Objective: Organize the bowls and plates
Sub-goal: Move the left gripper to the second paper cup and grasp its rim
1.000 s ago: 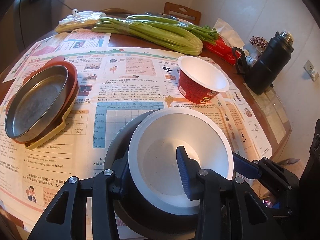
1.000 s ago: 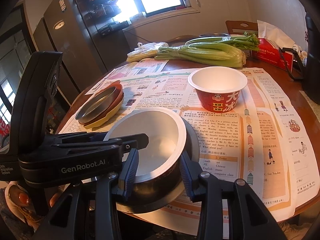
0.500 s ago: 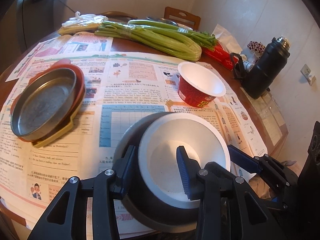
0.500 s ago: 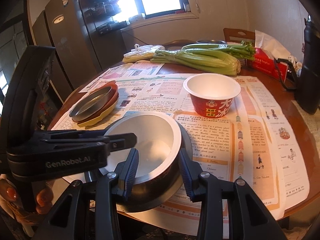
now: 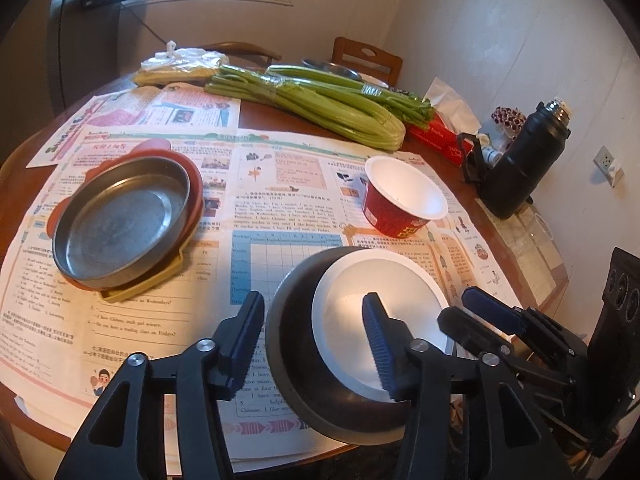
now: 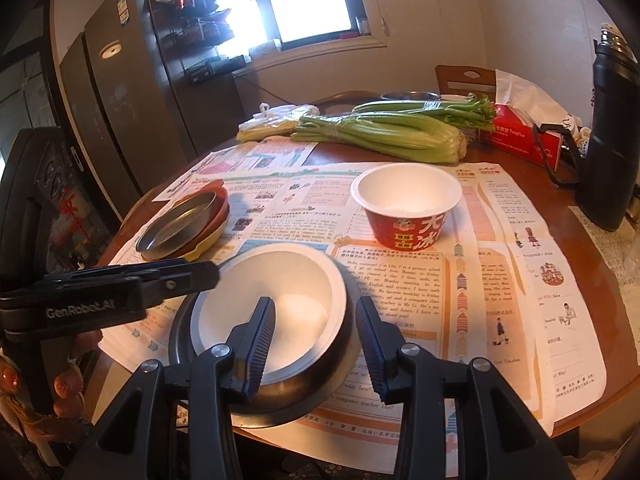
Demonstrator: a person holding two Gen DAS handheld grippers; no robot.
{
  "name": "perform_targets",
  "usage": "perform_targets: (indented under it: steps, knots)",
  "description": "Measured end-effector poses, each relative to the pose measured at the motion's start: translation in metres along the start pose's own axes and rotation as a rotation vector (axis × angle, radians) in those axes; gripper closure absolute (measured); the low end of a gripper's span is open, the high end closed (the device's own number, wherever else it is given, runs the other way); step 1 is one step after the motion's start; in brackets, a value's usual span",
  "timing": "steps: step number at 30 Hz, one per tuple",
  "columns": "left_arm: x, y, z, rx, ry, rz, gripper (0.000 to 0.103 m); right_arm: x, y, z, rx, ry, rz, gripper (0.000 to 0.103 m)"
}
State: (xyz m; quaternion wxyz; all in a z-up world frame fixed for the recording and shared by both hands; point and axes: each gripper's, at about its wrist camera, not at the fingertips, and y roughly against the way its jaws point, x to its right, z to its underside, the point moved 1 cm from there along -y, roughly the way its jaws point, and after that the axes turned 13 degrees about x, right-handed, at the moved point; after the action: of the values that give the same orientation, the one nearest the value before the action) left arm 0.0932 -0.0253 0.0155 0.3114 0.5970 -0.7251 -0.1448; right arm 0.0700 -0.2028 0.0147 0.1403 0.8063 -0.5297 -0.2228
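A white bowl sits nested in a dark metal bowl at the near table edge; both show in the right wrist view, the white bowl inside the metal bowl. My left gripper is open, its fingers straddling the bowls' left rim. My right gripper is open, straddling their right rim. A steel plate lies on stacked red and yellow plates at the left. A red paper bowl stands further back.
Newspaper covers the round wooden table. Celery, a bag, a red tissue box and a black flask stand at the back and right. A fridge stands beyond the table.
Both grippers have opened and let go of the nested bowls' rim. Both have drawn back slightly, and the bowls now rest on the table edge.
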Motion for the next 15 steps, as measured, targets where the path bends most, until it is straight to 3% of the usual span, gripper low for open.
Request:
perform_targets:
  steps: [15]
  knots:
    - [0.020, -0.026, -0.041, 0.018, -0.049, 0.045, 0.044, 0.031, -0.010, -0.032, 0.042, -0.058, 0.069, 0.060]
